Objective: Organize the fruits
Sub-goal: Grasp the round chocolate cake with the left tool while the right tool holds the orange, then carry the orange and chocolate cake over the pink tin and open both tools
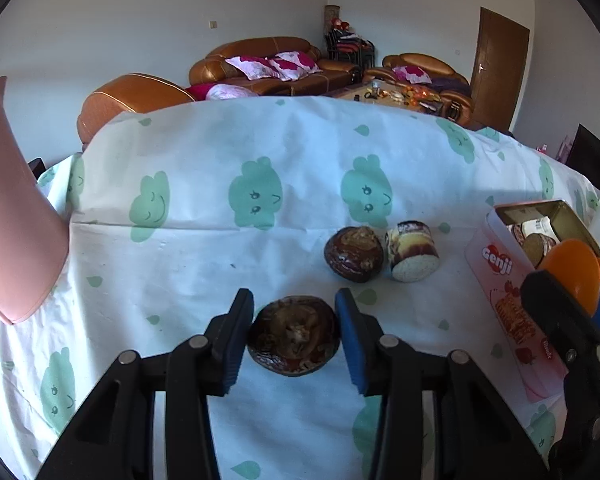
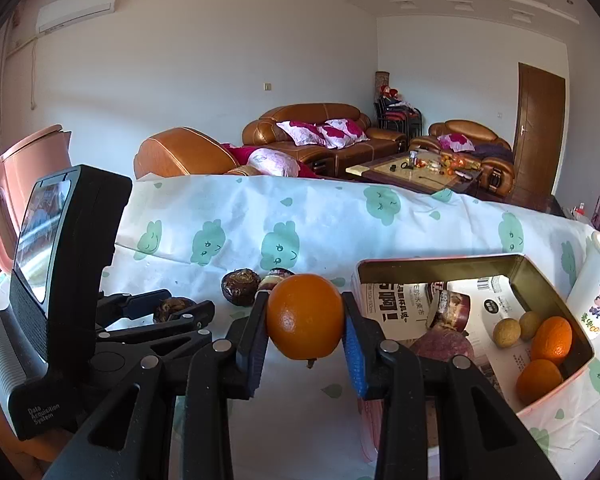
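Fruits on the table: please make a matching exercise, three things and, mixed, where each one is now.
Things:
1. orange
2. dark brown fruit
3. two small yellowish fruits

Places:
A. lying inside the tin box
B. on the tablecloth, between the open left tongs
C. held in the right tongs

Pairs: 1-C, 2-B, 3-A

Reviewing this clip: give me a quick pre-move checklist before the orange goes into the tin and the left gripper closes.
1. Right gripper shut on the orange: ok.
2. Orange lifted off the tablecloth: ok.
3. Tin open, room beside the two oranges inside: ok.
4. Left gripper open, straddling the dark fruit: ok.
5. Fingers touching that fruit: cannot tell.
6. Orange already above the tin: not ok.
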`<state>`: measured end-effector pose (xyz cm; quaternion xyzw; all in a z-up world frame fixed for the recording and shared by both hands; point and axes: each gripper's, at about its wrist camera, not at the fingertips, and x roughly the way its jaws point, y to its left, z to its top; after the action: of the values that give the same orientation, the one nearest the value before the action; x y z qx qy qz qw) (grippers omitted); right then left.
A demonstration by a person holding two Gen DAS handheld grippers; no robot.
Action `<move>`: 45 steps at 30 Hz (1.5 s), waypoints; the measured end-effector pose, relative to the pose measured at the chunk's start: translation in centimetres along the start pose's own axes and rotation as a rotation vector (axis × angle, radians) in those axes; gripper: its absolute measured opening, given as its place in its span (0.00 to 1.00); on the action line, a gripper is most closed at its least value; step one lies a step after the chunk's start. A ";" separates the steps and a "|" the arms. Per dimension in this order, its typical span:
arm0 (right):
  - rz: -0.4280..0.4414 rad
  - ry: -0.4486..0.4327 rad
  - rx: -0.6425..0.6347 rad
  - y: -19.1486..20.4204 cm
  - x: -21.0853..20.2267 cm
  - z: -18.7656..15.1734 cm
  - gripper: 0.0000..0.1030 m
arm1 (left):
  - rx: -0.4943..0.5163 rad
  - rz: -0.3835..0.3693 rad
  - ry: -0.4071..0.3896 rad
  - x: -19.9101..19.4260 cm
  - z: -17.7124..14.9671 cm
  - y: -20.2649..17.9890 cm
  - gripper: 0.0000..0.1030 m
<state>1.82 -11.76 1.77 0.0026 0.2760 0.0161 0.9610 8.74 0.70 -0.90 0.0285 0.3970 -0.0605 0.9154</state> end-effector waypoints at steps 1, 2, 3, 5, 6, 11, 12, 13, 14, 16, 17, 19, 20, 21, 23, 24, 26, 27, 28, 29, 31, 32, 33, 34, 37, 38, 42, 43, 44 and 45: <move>-0.004 -0.009 -0.010 0.1 -0.1 0.0 0.35 | -0.007 0.016 -0.021 -0.4 -0.1 0.2 0.43; -0.006 -0.014 -0.019 0.3 -0.2 0.0 0.35 | -0.016 0.034 -0.042 -0.8 -0.1 0.3 0.43; -0.004 -0.013 -0.024 0.4 -0.2 0.0 0.35 | -0.025 0.051 -0.064 -1.2 -0.1 0.5 0.43; 0.009 -0.003 -0.022 0.4 -0.1 -0.1 0.35 | -0.042 0.071 -0.108 -2.0 -0.2 0.9 0.43; 0.013 0.003 -0.019 0.4 -0.1 -0.1 0.35 | -0.048 0.078 -0.127 -2.4 -0.3 1.1 0.43; 0.016 0.012 -0.021 0.1 -0.3 -0.4 0.35 | -0.032 0.121 -0.164 -3.1 -0.7 0.9 0.43; 0.016 0.013 -0.022 0.0 -0.3 -0.5 0.35 | -0.025 0.129 -0.170 -3.2 -0.7 0.4 0.43; 0.015 0.013 -0.023 0.0 -0.4 -0.5 0.35 | -0.018 0.136 -0.177 -3.5 -0.9 0.2 0.43; 0.014 0.011 -0.024 0.0 -0.6 -0.6 0.35 | -0.012 0.140 -0.183 -3.6 -0.9 0.0 0.43; 0.015 0.010 -0.023 -0.2 -0.8 -0.6 0.35 | -0.008 0.145 -0.193 -3.9 -1.0 -0.2 0.43; 0.016 0.010 -0.019 -0.4 -0.9 -0.7 0.35 | -0.010 0.142 -0.195 -4.0 -1.1 -0.4 0.43; 0.018 0.012 -0.013 -0.7 -1.1 -0.8 0.35 | -0.018 0.127 -0.195 -4.1 -1.3 -0.7 0.43; 0.017 0.013 -0.010 -0.9 -1.2 -0.9 0.35 | -0.024 0.115 -0.192 -4.1 -1.3 -0.8 0.43; 0.015 0.014 -0.009 -1.1 -1.2 -0.9 0.35 | -0.029 0.100 -0.186 -4.1 -1.4 -0.9 0.43; 0.010 0.013 -0.004 -1.4 -1.4 -1.0 0.35 | -0.030 0.076 -0.174 -4.1 -1.6 -1.4 0.43; 0.007 0.011 -0.002 -1.7 -1.6 -1.0 0.35 | -0.027 0.070 -0.171 -4.1 -1.7 -1.7 0.43; 0.001 0.007 0.001 -2.1 -1.8 -1.1 0.35 | -0.020 0.067 -0.173 -4.2 -1.8 -2.3 0.43; -0.002 0.006 0.003 -2.4 -1.9 -1.1 0.35 | -0.019 0.067 -0.177 -4.4 -2.0 -2.6 0.43; -0.004 0.006 0.006 -2.7 -2.1 -1.1 0.35 | -0.019 0.065 -0.179 -4.5 -2.0 -2.8 0.43; -0.006 0.006 0.008 -2.9 -2.1 -1.1 0.35 | -0.018 0.061 -0.179 -4.6 -2.1 -3.1 0.43; -0.007 0.007 0.013 -3.4 -2.3 -1.2 0.35 | -0.016 0.051 -0.174 -4.7 -2.3 -3.6 0.43; -0.005 0.008 0.014 -3.6 -2.4 -1.2 0.35 | -0.013 0.049 -0.173 -4.8 -2.3 -3.9 0.43; -0.003 0.010 0.014 -3.8 -2.5 -1.3 0.35 | -0.010 0.047 -0.176 -4.9 -2.4 -4.2 0.43; 0.000 0.012 0.013 -4.0 -2.6 -1.4 0.35 | -0.008 0.046 -0.180 -5.0 -2.5 -4.3 0.43; 0.002 0.015 0.010 -4.6 -2.9 -1.6 0.35 | 0.000 0.038 -0.186 -5.3 -2.6 -5.1 0.43; -0.001 0.014 0.010 -4.9 -3.0 -1.7 0.35 | 0.006 0.037 -0.187 -5.4 -2.6 -5.4 0.43; -0.020 -0.003 0.020 -6.3 -3.3 -1.4 0.35 | 0.018 0.031 -0.199 -5.5 -2.5 -6.6 0.43; -0.027 -0.006 0.020 -6.6 -3.4 -1.4 0.35 | 0.019 0.027 -0.199 -5.5 -2.5 -6.9 0.43; -0.034 -0.008 0.020 -7.0 -3.5 -1.4 0.35 | 0.022 0.023 -0.198 -5.5 -2.5 -7.2 0.43; -0.041 -0.008 0.024 -7.5 -3.5 -1.5 0.35 | 0.027 0.021 -0.198 -5.5 -2.5 -7.6 0.43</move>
<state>-1.74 -19.33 2.29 0.0084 0.2723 -0.0069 0.9622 2.18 -6.05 1.35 0.0388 0.3033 -0.0589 0.9503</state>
